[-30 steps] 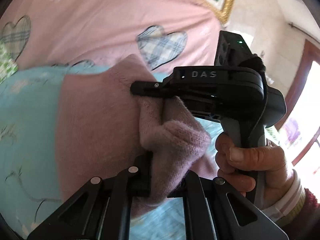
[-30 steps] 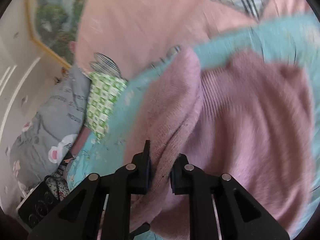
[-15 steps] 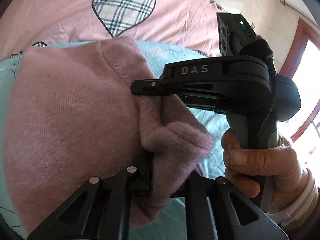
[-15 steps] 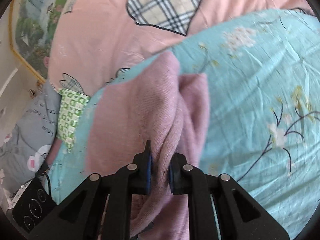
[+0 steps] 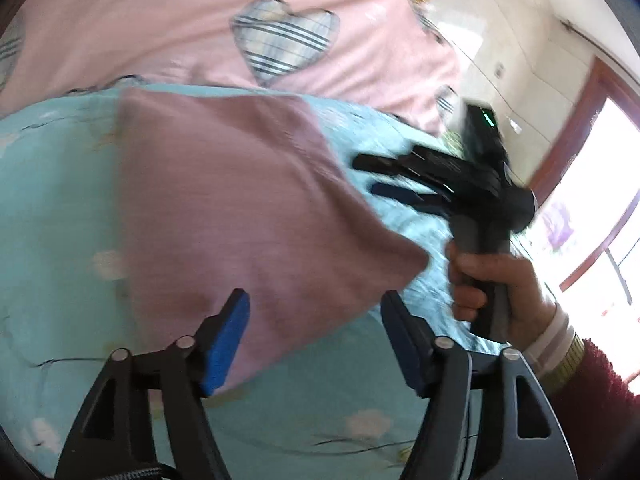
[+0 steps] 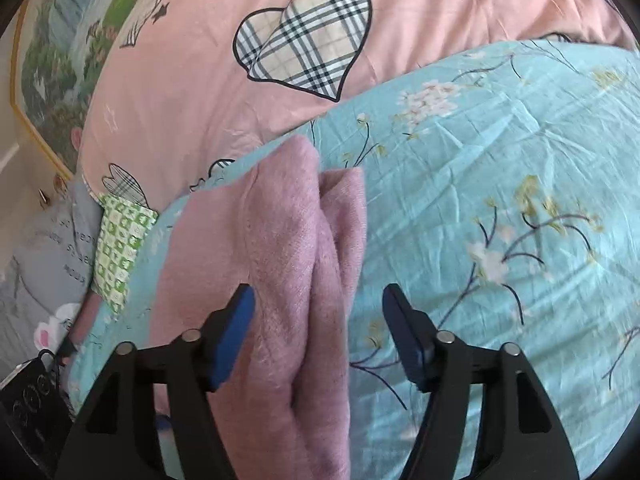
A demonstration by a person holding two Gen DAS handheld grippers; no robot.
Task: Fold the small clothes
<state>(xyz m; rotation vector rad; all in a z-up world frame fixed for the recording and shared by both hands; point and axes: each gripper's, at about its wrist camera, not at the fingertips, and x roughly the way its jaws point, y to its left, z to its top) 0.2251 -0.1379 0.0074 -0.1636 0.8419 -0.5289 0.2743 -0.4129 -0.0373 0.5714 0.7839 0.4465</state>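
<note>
A mauve knitted garment point(image 5: 240, 216) lies folded on the turquoise flowered sheet point(image 5: 60, 220). My left gripper point(image 5: 314, 328) hovers over its near edge, jaws opening, the blue pads clear of the cloth. In the right wrist view the garment's bunched edge point(image 6: 304, 264) runs between the fingers of my right gripper point(image 6: 318, 332), whose jaws are opening too, with neither pad pressing on it. The right gripper point(image 5: 372, 178) shows blurred in the left wrist view, just right of the garment, held by a hand point(image 5: 492, 280).
A pink quilt with plaid hearts point(image 6: 304, 28) lies beyond the sheet. A green checked cloth point(image 6: 120, 248) and a grey printed pillow point(image 6: 44, 240) sit at the left. A dark device point(image 6: 32, 404) lies at the lower left. A window point(image 5: 592, 208) is at the right.
Both grippers were shut on the mauve garment; both have let go and stand wide. The garment now lies flatter on the sheet, and the right gripper has drawn away to its right.
</note>
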